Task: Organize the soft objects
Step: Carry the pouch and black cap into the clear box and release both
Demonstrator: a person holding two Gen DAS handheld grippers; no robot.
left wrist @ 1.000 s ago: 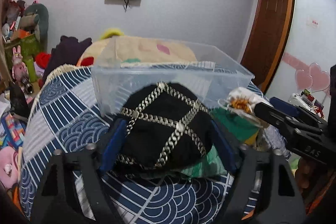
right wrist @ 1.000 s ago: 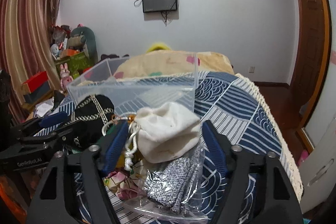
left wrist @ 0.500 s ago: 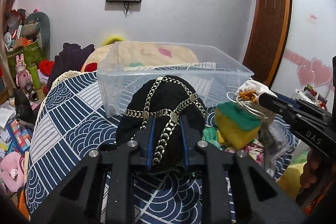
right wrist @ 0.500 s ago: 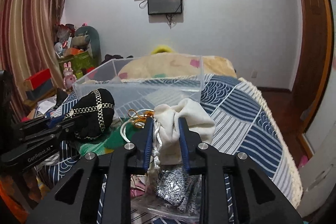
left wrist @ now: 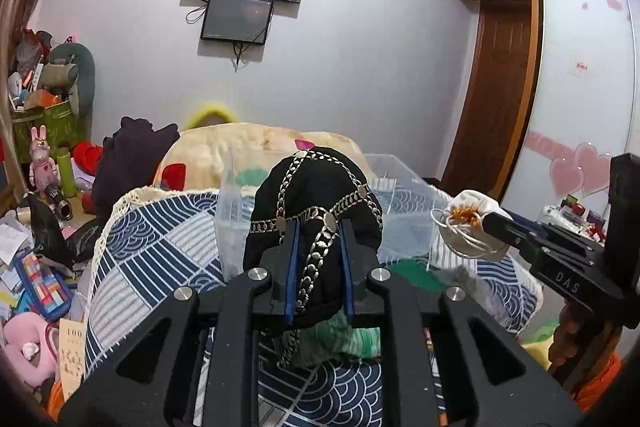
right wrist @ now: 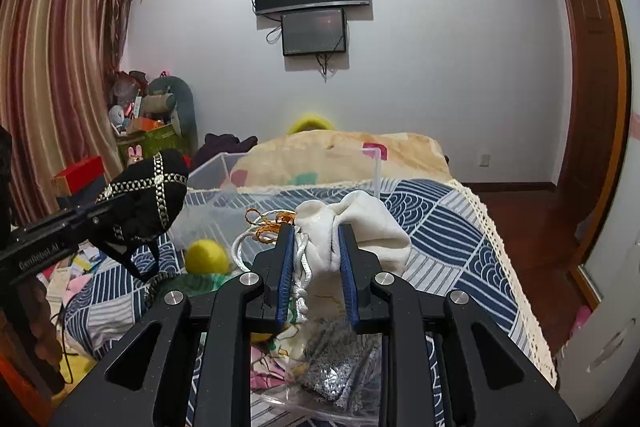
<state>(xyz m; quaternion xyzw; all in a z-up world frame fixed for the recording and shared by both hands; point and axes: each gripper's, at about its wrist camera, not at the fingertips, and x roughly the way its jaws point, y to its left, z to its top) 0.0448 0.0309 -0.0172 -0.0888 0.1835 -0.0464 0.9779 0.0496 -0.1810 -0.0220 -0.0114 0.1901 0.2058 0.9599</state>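
Both loads are up off the bed now, left claw (left wrist: 316, 263) clamped on the black cap (left wrist: 314, 195), right claw (right wrist: 314, 263) pinching the white pouch (right wrist: 360, 223), each near the clear bin (right wrist: 280, 187), drop-in likely next.

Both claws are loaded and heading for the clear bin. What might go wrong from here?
The black chained bag has a strap dangling below the left claw; it may snag on the clear bin rim. The white pouch in the right claw trails loose cords that could catch too.
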